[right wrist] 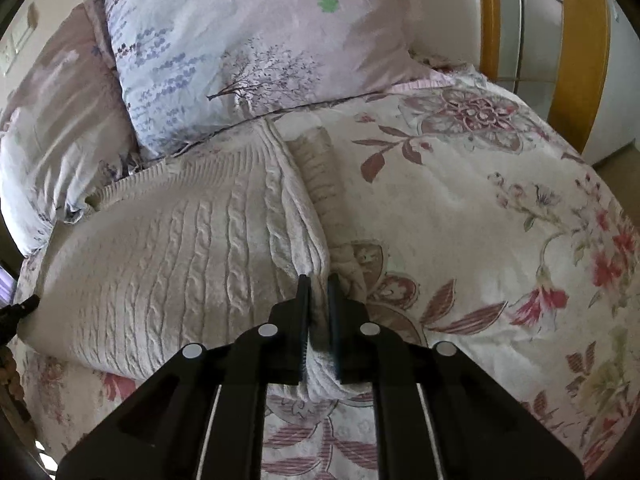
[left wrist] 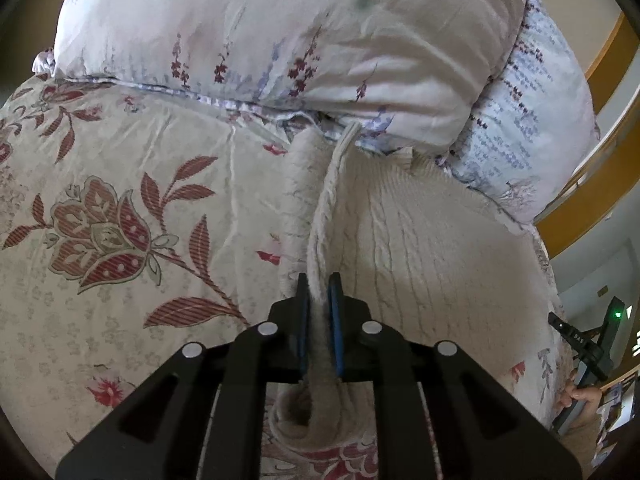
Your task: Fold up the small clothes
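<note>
Cream cable-knit wool sweater (left wrist: 420, 232), smooth printed cotton bedspread (left wrist: 120, 220), glossy wooden bedframe (right wrist: 580, 60)

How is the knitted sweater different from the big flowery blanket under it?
The cream cable-knit sweater has plain colour and raised rope patterns; the cream floral bedspread is smooth with printed red flowers and leaves. The sweater is small, lying on top, its edges pinched in black grippers; the bedspread spreads wide underneath. Both are soft, pale cloth.

A cream cable-knit sweater (right wrist: 168, 256) lies spread on the flowered bedspread, its ribbed edge close to the pillows. One side is pulled up into a narrow ridge of doubled knit, running away toward the pillows, and a ribbed sleeve (right wrist: 320, 176) lies just beside that ridge, on the bedspread.
</note>
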